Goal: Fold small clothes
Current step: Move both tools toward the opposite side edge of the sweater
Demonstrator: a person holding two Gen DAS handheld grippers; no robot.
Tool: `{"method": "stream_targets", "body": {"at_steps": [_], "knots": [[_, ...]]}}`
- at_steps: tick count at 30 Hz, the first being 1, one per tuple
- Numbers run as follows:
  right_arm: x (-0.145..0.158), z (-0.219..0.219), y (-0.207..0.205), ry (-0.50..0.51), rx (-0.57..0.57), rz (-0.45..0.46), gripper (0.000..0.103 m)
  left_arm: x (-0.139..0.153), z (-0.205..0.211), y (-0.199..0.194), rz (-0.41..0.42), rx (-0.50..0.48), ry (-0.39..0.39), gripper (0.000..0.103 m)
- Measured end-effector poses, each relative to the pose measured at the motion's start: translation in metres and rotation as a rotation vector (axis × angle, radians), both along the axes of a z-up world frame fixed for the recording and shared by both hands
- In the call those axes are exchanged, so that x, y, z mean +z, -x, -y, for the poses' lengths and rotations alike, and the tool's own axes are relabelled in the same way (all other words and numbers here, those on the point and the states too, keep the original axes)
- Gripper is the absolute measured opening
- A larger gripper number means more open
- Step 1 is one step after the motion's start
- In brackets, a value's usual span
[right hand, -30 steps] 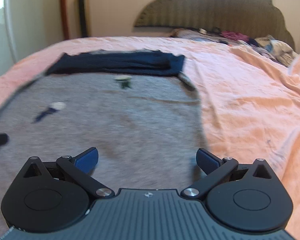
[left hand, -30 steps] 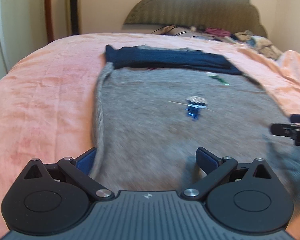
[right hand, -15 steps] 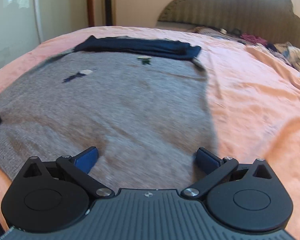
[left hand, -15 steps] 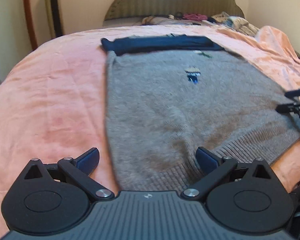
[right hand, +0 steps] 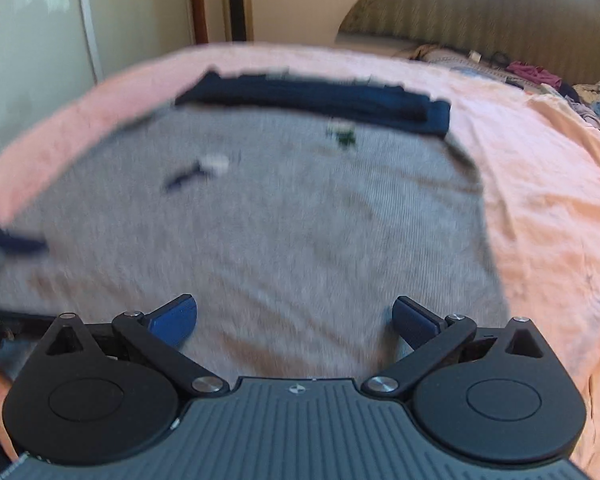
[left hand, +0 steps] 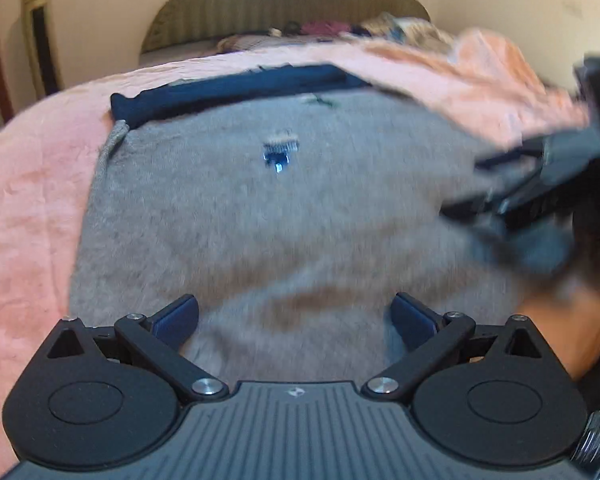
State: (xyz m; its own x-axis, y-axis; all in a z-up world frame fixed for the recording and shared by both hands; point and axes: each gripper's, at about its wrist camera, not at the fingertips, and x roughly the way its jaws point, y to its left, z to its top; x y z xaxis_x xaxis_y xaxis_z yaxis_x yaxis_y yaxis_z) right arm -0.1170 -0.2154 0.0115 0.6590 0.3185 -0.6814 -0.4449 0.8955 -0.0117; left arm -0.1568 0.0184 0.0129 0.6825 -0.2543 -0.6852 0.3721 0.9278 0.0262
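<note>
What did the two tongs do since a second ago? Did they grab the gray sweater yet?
Not yet. Both tongs slid back toward the near edge of the gray sweater, and the right tongs moved closer to the left tongs. Both are open and hold nothing. The sweater lies flat on the pink blanket as before, with the dark blue cloth along its far end.
</note>
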Motion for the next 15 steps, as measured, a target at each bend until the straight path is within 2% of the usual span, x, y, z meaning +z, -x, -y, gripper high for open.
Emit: {"method": "stream_targets", "body": {"at_steps": [3, 5, 7, 11, 13, 15], "knots": [[-0.003, 0.037, 0.022, -0.055, -0.039, 0.017, 0.103, 0.003, -0.026, 0.022, -0.022, 0.001, 0.025, 0.103], [-0.001, 0.057, 0.034, -0.043, -0.072, 0.018, 0.103, 0.009, -0.042, 0.032, -0.033, 0.032, 0.035, 0.103], [0.009, 0.074, 0.038, -0.097, -0.104, -0.040, 0.103, 0.018, -0.059, 0.037, -0.051, 0.097, 0.085, 0.103], [0.029, 0.129, 0.033, -0.417, -0.217, -0.176, 0.103, 0.025, -0.096, 0.028, -0.100, 0.227, 0.293, 0.103], [0.028, 0.158, 0.025, -0.601, -0.289, -0.239, 0.103, 0.019, -0.114, 0.016, -0.154, 0.305, 0.450, 0.103], [0.016, 0.179, 0.010, -0.798, -0.297, -0.380, 0.103, 0.009, -0.129, 0.004, -0.216, 0.341, 0.620, 0.103]]}}
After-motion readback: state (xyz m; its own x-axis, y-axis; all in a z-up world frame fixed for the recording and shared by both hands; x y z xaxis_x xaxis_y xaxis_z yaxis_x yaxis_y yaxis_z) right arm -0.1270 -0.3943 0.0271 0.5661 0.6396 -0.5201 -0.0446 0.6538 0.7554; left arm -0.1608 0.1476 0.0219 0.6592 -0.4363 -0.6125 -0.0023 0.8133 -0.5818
